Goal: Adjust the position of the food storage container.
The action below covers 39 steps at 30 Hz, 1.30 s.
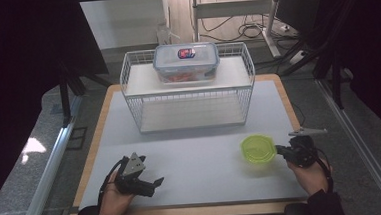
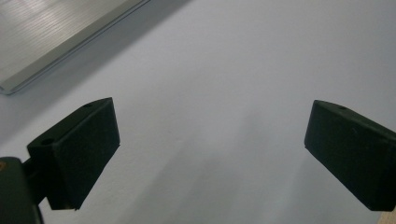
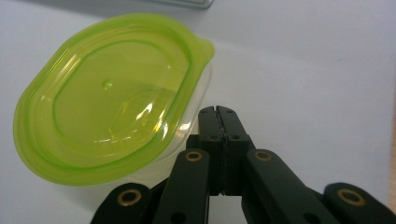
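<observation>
Fingers of the left gripper (image 2: 210,149) are gaping over bare white surface (image 1: 196,157); right gripper (image 3: 218,112) is sitting clenched, empty, beside the lime-green translucent plastic lidded container (image 3: 107,93) near the right edge.

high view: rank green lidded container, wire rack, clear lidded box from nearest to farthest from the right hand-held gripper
1. Green lidded container, just left of the right hand-held gripper.
2. Wire rack, mid-table, farther back.
3. Clear lidded box, on the rack's top shelf, farthest.

Glossy, translucent green plastic lid (image 3: 107,98) on a clear plastic tub (image 3: 194,114). Matt, smooth pale table mat (image 1: 201,157) bordered by a wooden table edge (image 1: 96,138). White-coated wire rack (image 1: 187,87) carrying a clear plastic lidded box (image 1: 186,61). Matt black pads (image 2: 79,149) are seen on the left gripper (image 2: 210,154).
</observation>
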### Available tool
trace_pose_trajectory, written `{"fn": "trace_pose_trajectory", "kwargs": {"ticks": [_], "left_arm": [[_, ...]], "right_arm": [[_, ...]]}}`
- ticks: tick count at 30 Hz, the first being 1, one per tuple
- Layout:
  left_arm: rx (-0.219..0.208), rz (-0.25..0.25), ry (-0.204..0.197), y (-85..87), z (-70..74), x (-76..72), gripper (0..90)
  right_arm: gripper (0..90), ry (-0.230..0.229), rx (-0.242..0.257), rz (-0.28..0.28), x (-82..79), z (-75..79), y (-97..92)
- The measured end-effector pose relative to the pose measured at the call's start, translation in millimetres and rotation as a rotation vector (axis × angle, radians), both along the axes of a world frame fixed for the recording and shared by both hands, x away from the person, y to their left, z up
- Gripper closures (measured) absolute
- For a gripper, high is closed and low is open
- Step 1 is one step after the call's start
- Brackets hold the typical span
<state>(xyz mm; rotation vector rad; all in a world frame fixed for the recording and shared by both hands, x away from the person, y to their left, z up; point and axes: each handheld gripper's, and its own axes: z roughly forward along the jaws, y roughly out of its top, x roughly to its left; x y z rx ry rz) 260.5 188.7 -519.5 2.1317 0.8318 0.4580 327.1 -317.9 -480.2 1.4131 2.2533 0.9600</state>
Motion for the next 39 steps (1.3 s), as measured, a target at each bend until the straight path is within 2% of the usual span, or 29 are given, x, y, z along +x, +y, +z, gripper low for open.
{"fn": "trace_pose_trajectory", "kwargs": {"ticks": [4, 8, 11, 12, 19, 26, 29, 32, 39], "left_arm": [[0.003, -0.001, -0.001, -0.3, 0.0, -0.1, 3.3], [0.002, -0.002, 0.0, -0.4, -0.2, -0.1, 3.3], [0.002, -0.003, 0.0, -0.5, -0.2, -0.1, 3.3], [0.003, -0.004, 0.0, -0.7, -0.3, -0.1, 3.3], [0.005, -0.005, -0.001, -1.0, -0.4, -0.1, 3.3], [0.008, -0.004, -0.001, -1.2, -0.6, 0.1, 3.3], [0.007, -0.005, -0.001, -1.3, -0.6, 0.2, 3.4], [0.009, -0.006, 0.0, -1.6, -0.8, 0.2, 3.3], [0.009, -0.008, 0.001, -2.1, -1.2, 0.3, 3.3]], "right_arm": [[90.0, 0.017, -0.012, 0.026, 1.5, -4.4, 6.1], [90.0, 0.035, -0.009, 0.026, 3.1, -7.8, 6.2], [90.0, 0.053, 0.006, 0.024, 5.0, -11.6, 5.0], [90.0, 0.074, 0.02, 0.029, 6.2, -14.0, 4.6], [90.0, 0.106, 0.023, 0.053, 9.8, -20.0, 9.5], [90.0, 0.145, 0.057, 0.113, 15.1, -26.2, 24.9], [90.0, 0.147, 0.055, 0.124, 15.2, -26.7, 29.4], [90.0, 0.165, 0.084, 0.153, 16.1, -28.5, 38.3], [90.0, 0.177, 0.091, 0.186, 19.0, -31.2, 55.4]]}}
